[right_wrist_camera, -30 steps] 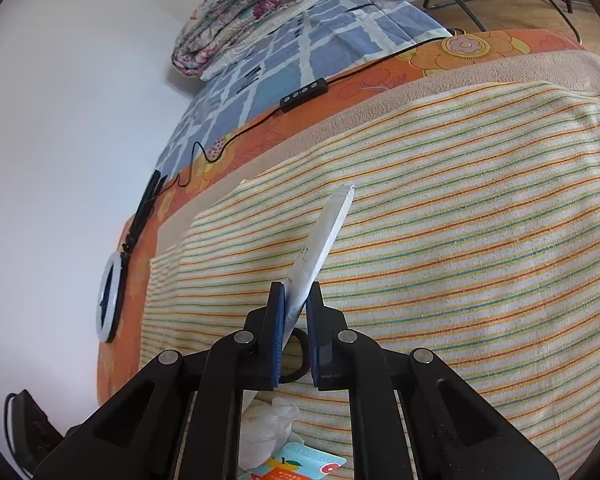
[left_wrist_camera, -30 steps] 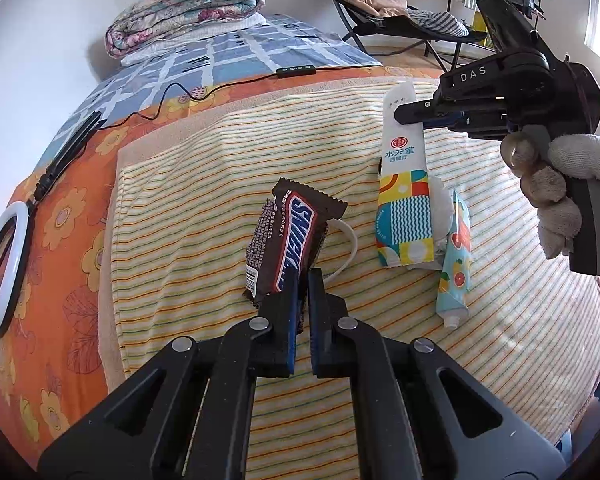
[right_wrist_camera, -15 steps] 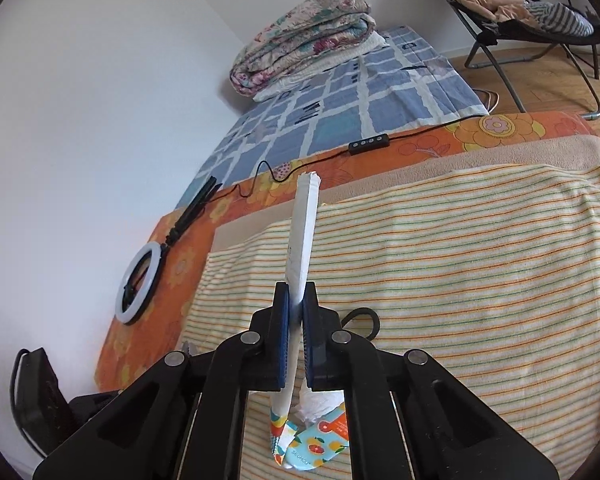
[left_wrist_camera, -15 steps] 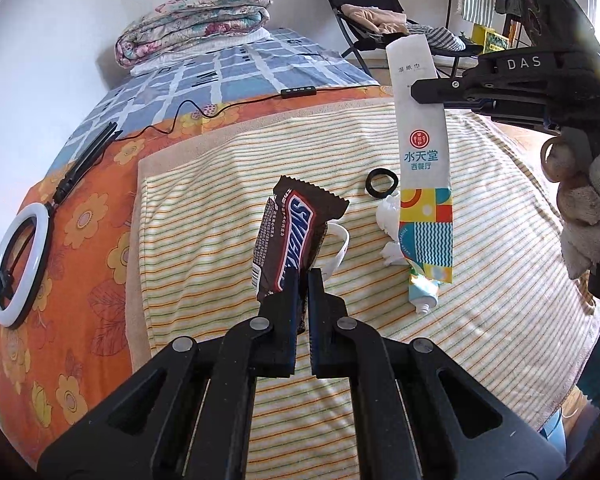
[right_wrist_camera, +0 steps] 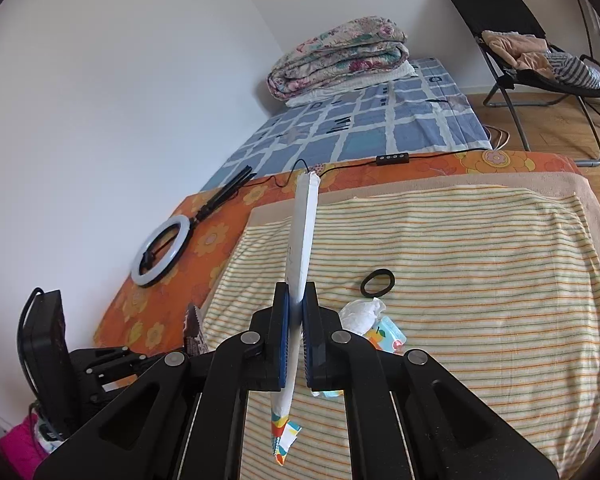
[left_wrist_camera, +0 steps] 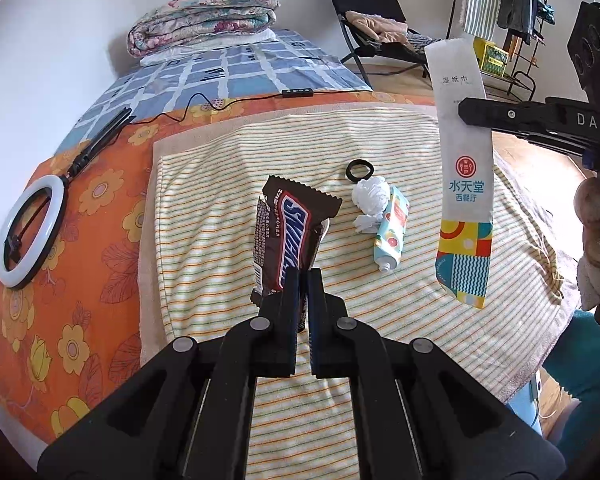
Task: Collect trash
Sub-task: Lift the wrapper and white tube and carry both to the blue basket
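Left wrist view shows the left gripper (left_wrist_camera: pixel 303 276) clenched on the lower end of a Snickers wrapper (left_wrist_camera: pixel 286 234), which stands up from the fingers clear of the striped towel (left_wrist_camera: pixel 228 184). Off to the side, the right gripper (left_wrist_camera: pixel 474 114) pinches a long wet-wipe sachet (left_wrist_camera: pixel 462 184) near its upper end, so the printed strip hangs free in the air above the towel. The right wrist view confirms it: the sachet (right_wrist_camera: pixel 302 240) runs edge-on between the closed pads. Both pieces look lifted and ready to carry away, so the step in hand is the haul to a bin, which no view shows. A crumpled tissue (left_wrist_camera: pixel 370 198), a small printed tube (left_wrist_camera: pixel 392 232) touching it and a black hair tie (left_wrist_camera: pixel 360 170) just beyond remain on the towel. Next, both loads need dropping before the tissue and tube can be picked.
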### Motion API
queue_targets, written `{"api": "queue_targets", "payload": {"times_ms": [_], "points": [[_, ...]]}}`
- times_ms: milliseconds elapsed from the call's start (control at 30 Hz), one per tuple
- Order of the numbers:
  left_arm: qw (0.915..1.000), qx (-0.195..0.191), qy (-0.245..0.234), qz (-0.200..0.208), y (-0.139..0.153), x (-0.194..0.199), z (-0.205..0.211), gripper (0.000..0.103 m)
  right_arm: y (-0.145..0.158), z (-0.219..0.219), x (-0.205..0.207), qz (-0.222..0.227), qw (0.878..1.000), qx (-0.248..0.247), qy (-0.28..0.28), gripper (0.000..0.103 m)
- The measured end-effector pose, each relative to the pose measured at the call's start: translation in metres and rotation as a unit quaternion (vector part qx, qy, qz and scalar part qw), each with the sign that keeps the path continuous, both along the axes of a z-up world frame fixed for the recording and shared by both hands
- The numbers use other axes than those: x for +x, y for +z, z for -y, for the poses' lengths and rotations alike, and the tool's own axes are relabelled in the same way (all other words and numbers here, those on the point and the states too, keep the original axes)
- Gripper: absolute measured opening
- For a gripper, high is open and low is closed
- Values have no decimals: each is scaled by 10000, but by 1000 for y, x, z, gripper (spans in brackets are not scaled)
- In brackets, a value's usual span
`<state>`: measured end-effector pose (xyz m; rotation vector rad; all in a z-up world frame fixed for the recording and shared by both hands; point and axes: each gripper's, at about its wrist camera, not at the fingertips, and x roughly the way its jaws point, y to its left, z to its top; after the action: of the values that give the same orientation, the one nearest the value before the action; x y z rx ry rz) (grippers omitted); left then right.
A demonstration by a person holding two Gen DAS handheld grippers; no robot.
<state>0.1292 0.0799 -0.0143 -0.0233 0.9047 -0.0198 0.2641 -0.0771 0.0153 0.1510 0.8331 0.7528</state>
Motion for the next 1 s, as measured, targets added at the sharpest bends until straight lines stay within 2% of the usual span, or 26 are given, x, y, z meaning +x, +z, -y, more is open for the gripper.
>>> {"api": "queue_targets", "payload": {"times_ms": [200, 367, 567, 733, 1000], "points": [[9998, 14, -176, 18, 11, -34, 27, 2, 2, 17, -41, 45, 9998, -147, 126, 5], [9992, 50, -394, 76, 16, -63, 55, 2, 3, 33, -80, 271, 9988, -357, 201, 5], [9986, -205, -478, 129, 20, -96, 80, 2, 0, 53, -114, 178, 9990, -358, 203, 5], [9980, -436, -447, 74, 12, -121, 91, 2, -5, 64, -143, 187, 9983, -481, 254, 5], [9971, -551, -484, -180, -15, -159, 109, 2, -21, 79, -181, 94, 9976, -612, 305, 5]]}}
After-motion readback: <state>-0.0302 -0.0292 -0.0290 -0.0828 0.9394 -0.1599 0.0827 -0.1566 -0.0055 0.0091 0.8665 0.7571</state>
